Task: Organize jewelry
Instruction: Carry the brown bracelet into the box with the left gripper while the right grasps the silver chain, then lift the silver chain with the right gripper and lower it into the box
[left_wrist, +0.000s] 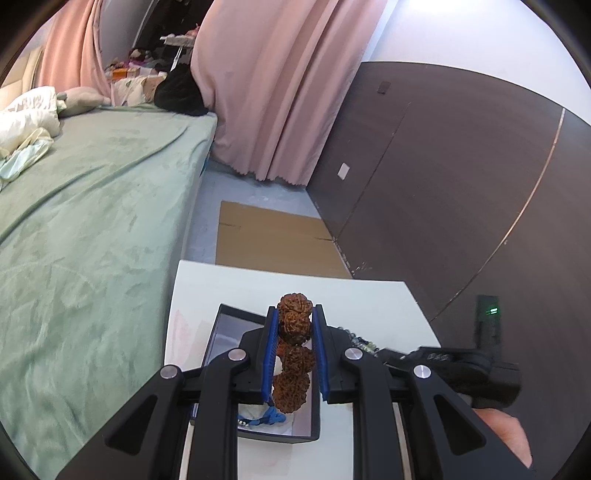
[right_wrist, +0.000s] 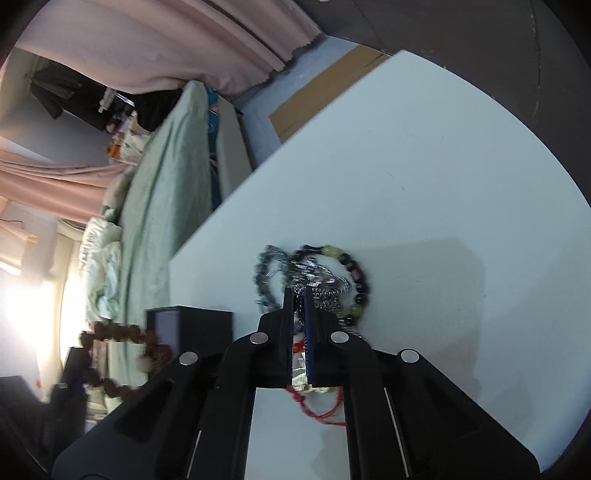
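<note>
My left gripper (left_wrist: 295, 310) is shut on a bracelet of big brown knobbly beads (left_wrist: 293, 354), held over an open black box (left_wrist: 229, 314) on the white table (left_wrist: 369, 302). A blue item (left_wrist: 264, 419) lies inside the box. In the right wrist view, my right gripper (right_wrist: 299, 293) is shut on a strand in a jewelry pile: a dark bead bracelet (right_wrist: 356, 280), a grey-green bracelet (right_wrist: 264, 273), a black-and-white cord (right_wrist: 325, 291) and a red string (right_wrist: 317, 408) with a pale tag (right_wrist: 301, 374). The brown bracelet (right_wrist: 118, 354) shows blurred at the left beside the box (right_wrist: 195, 325).
A bed with a green cover (left_wrist: 92, 221) runs along the table's left side. Pink curtains (left_wrist: 277, 92) hang behind, and flat cardboard (left_wrist: 273, 236) lies on the floor past the table's far edge. A dark panelled wall (left_wrist: 443, 166) stands to the right. A hand (left_wrist: 506, 432) shows at the lower right.
</note>
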